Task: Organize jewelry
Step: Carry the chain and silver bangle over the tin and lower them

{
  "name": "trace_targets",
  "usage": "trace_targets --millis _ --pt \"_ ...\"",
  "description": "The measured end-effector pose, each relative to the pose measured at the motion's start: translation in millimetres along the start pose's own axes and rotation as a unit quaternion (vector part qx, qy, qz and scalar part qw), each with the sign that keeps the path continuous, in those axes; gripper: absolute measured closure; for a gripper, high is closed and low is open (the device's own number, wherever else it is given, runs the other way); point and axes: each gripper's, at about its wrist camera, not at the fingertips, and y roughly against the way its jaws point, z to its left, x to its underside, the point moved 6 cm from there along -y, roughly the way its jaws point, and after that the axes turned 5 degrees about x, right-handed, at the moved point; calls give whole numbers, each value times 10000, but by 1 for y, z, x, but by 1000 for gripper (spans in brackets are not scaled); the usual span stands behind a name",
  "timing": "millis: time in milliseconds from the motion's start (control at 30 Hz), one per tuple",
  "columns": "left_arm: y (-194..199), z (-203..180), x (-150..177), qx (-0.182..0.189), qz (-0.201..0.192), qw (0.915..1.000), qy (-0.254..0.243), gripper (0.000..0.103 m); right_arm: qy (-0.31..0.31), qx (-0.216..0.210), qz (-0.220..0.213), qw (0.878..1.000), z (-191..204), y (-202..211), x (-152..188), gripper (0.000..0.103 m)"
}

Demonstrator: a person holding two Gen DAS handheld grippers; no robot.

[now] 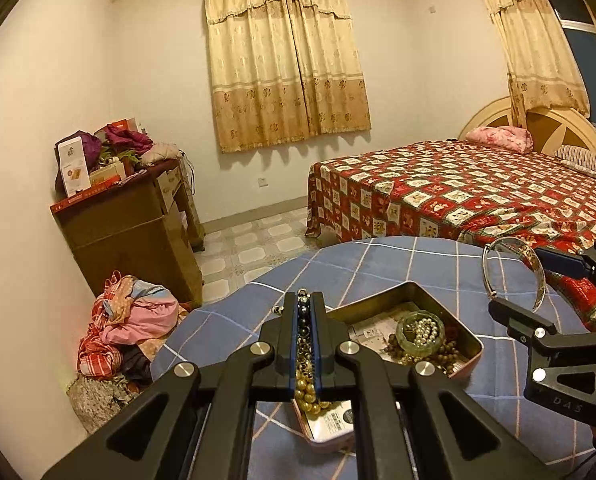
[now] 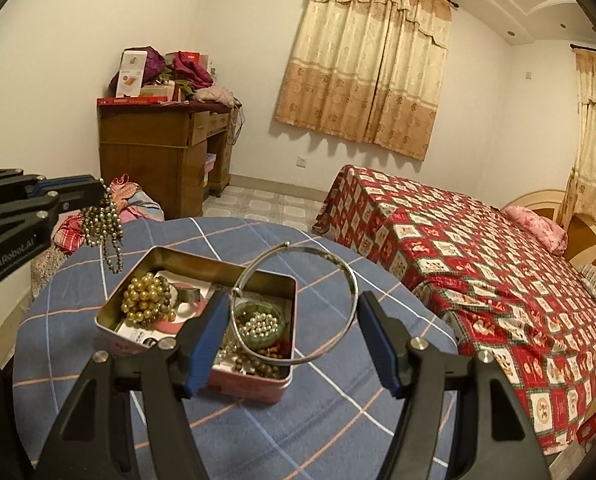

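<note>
Holding 2 items above the desk [image 2: 338, 420]: left claw [image 1: 307, 308] pressed together on a dark bead strand [image 2: 106, 224], dangling left of the tin [image 2: 202, 276]; right claw [image 2: 294, 320] pinching a silver bangle [image 2: 352, 280] across its width, over the tin; tin holds gold beads [image 2: 144, 294], a green dish [image 2: 276, 330] of pearls, brown beads.

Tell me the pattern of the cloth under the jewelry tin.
Blue with a white and orange check, clearest in the right wrist view: tablecloth, jewelry tin.
</note>
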Motion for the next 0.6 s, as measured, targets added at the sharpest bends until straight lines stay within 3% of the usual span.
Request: trace_targets --millis 600 --pt "-44 2 5 -84 292 9995 2 99 98 -15 244 9997 13 -39 -8 35"
